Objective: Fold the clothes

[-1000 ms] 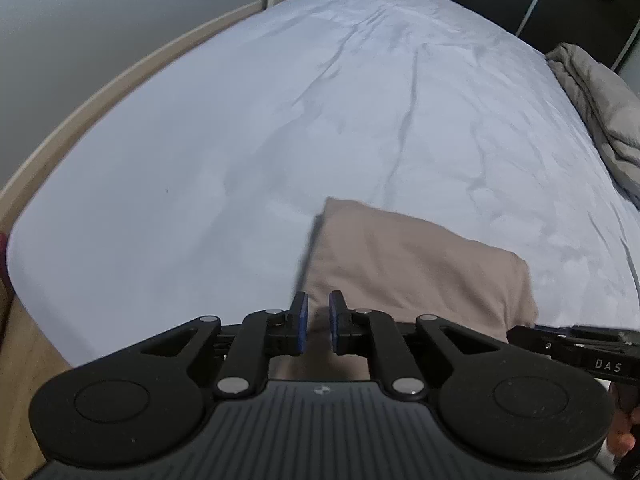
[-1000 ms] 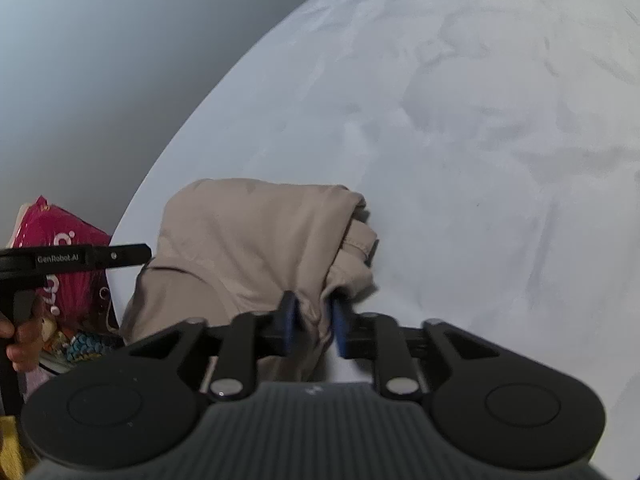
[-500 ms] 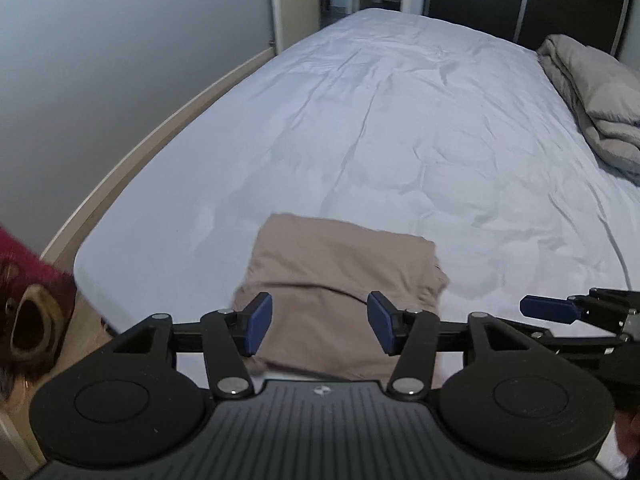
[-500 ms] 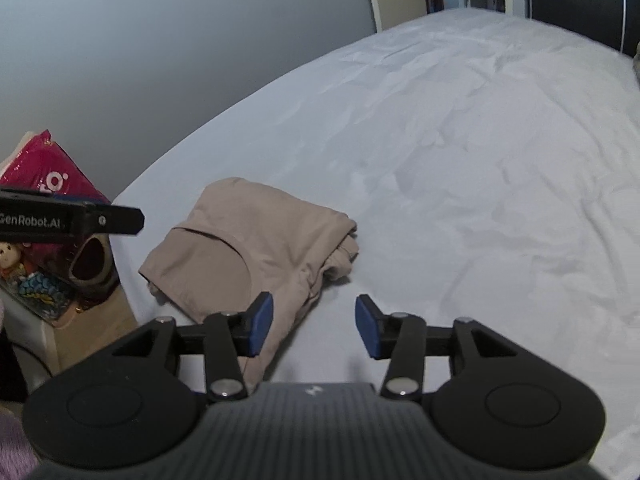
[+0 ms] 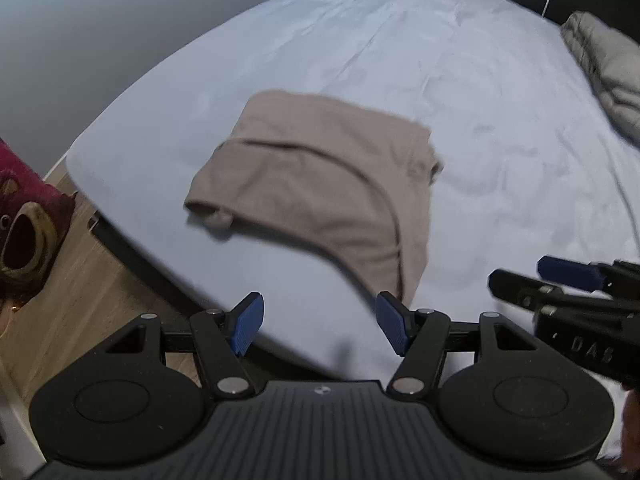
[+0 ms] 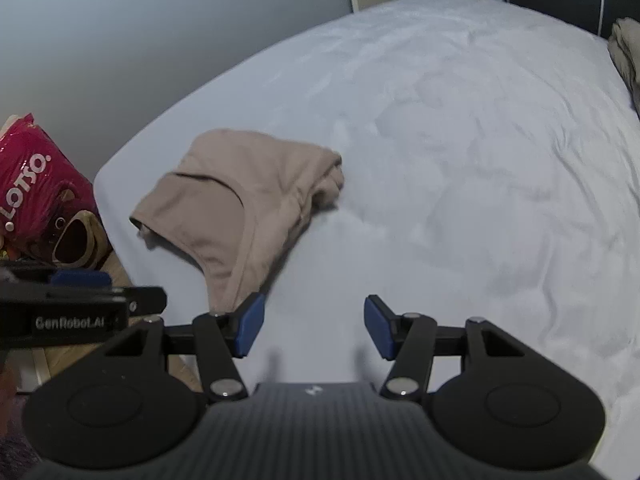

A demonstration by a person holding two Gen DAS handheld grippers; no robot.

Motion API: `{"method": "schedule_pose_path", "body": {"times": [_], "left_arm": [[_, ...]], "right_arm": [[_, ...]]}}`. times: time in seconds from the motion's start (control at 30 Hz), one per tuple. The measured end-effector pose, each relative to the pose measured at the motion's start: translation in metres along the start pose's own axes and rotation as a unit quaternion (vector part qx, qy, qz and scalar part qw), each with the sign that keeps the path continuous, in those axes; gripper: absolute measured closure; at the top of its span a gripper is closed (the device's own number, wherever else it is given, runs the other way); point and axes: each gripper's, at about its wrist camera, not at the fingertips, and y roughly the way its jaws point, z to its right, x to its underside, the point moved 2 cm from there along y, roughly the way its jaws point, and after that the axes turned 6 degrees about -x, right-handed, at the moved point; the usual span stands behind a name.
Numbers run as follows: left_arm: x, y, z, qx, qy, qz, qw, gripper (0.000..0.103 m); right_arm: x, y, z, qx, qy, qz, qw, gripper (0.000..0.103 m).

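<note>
Left wrist view: nearest, the left claw (image 5: pixel 320 324) hangs released, its jaws having just been opening with nothing between them, tilted steeply down over the bed's near edge. Just right of it the right claw (image 6: pixel 314 326) is likewise released and empty, jaws freshly parted. Beyond both, the tan garment (image 5: pixel 320 188) lies folded near the corner of the bed (image 5: pixel 460 80), apart from either claw. This fold looks finished; next likely calls for fetching another piece.

A pink Lotso bag (image 6: pixel 36 200) stands on the wooden floor (image 5: pixel 80 280) beside the white-sheeted bed (image 5: pixel 440 80).
</note>
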Motion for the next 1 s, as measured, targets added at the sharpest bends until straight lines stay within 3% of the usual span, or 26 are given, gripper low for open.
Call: {"method": "schedule_pose_path", "body": {"times": [0.37, 1.0], "left_arm": [[0.01, 0.004, -0.002, -0.018, 0.011, 0.009, 0.9997, 0.041], [0.008, 0.005, 0.004, -0.009, 0.02, 0.014, 0.9997, 0.041]], "right_arm": [[0.01, 0.008, -0.008, 0.019, -0.008, 0.004, 1.0, 0.044], [0.016, 0.007, -0.01, 0.02, -0.014, 0.002, 1.0, 0.044]]}}
